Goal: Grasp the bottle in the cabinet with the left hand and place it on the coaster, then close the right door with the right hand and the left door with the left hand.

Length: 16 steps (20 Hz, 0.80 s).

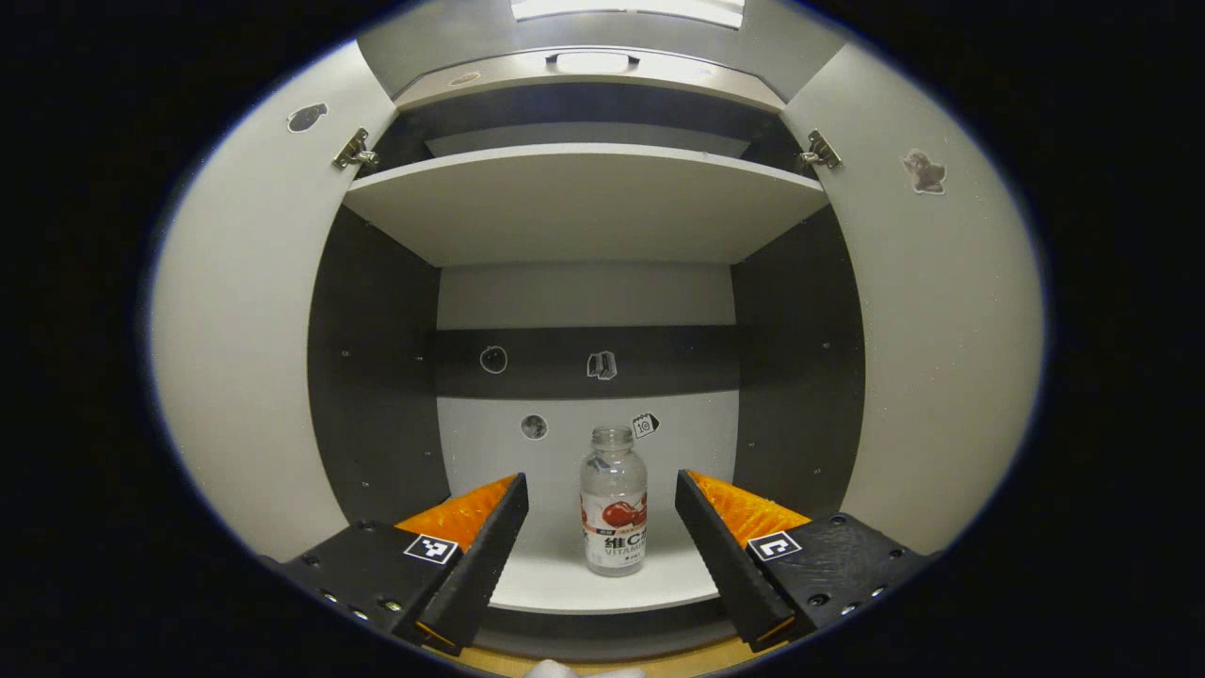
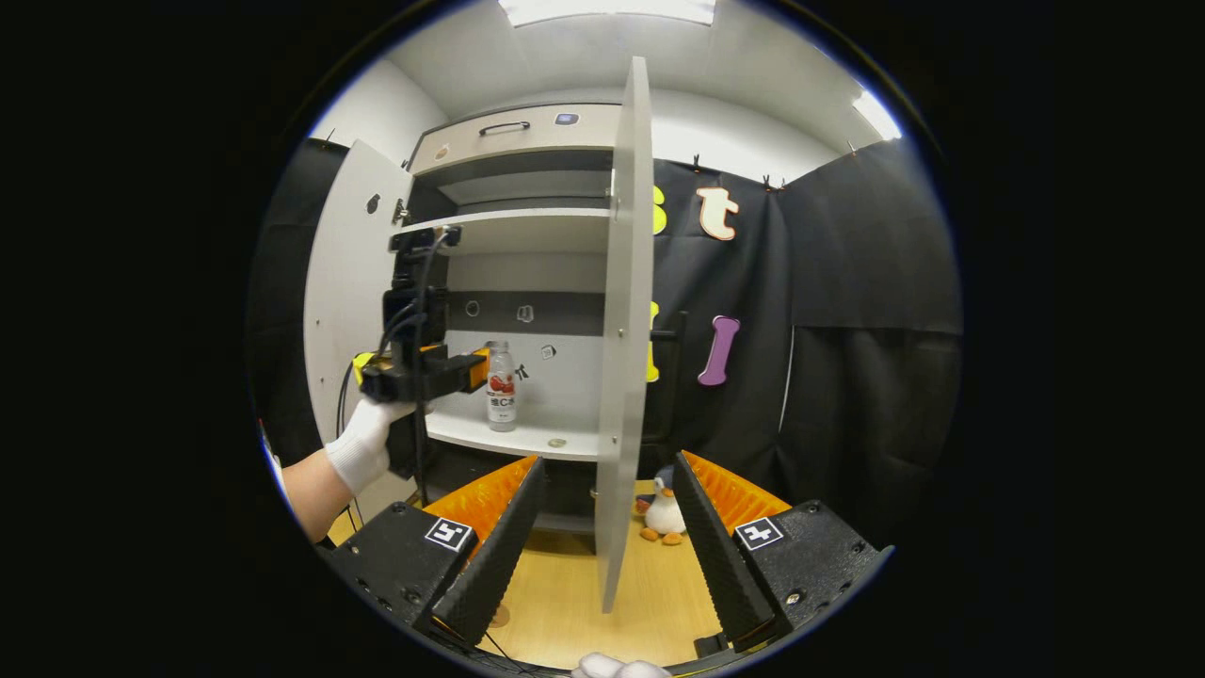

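A small toy penguin [image 2: 664, 513] stands on the wooden floor [image 2: 565, 603] in the lower middle of the right gripper view. A small round flat object [image 2: 557, 442] lies on a shelf near the centre. In the left gripper view, small stickers [image 1: 602, 365] sit on the back panel at the centre, and metal hinges [image 1: 354, 151] show at upper left and upper right.

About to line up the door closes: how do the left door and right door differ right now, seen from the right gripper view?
The left door shows its broad inner face, swung wide; the right door is seen nearly edge-on. The left door has the left gripper and gloved hand in front of it; the right door stands directly ahead of the right gripper. Both are open, pale grey panels.
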Each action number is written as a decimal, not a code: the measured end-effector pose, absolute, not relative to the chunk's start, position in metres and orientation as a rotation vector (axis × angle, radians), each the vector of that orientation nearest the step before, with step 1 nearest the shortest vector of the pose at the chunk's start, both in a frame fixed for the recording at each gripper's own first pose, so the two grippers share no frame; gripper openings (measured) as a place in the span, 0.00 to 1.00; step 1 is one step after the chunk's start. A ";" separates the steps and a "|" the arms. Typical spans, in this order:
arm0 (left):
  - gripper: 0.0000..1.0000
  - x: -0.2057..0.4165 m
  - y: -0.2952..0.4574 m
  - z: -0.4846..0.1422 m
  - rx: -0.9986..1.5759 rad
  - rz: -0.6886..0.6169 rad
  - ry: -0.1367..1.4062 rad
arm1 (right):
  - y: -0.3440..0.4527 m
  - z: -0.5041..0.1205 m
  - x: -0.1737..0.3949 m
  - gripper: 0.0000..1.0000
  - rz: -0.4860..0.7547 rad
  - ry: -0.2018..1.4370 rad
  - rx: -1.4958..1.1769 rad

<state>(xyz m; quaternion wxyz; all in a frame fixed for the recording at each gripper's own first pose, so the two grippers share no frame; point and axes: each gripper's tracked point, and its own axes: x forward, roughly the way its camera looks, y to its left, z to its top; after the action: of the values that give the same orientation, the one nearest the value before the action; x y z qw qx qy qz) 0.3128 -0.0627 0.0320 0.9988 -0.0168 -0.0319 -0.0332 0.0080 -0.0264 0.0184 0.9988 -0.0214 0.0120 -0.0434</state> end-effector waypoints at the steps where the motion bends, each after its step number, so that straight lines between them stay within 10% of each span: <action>1: 0.95 0.325 -0.066 0.030 -0.031 -0.068 -0.056 | -0.029 0.019 0.007 0.84 -0.096 0.026 -0.045; 16: 0.84 0.422 -0.073 -0.013 -0.031 -0.019 0.043 | -0.057 0.008 0.006 0.84 -0.153 0.067 -0.040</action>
<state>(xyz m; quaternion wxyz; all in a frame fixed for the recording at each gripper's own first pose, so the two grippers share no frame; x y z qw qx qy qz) 0.4223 -0.0729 -0.0131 0.9996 -0.0157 0.0216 -0.0096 0.0059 -0.0572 0.0085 0.9963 -0.0202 0.0334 -0.0763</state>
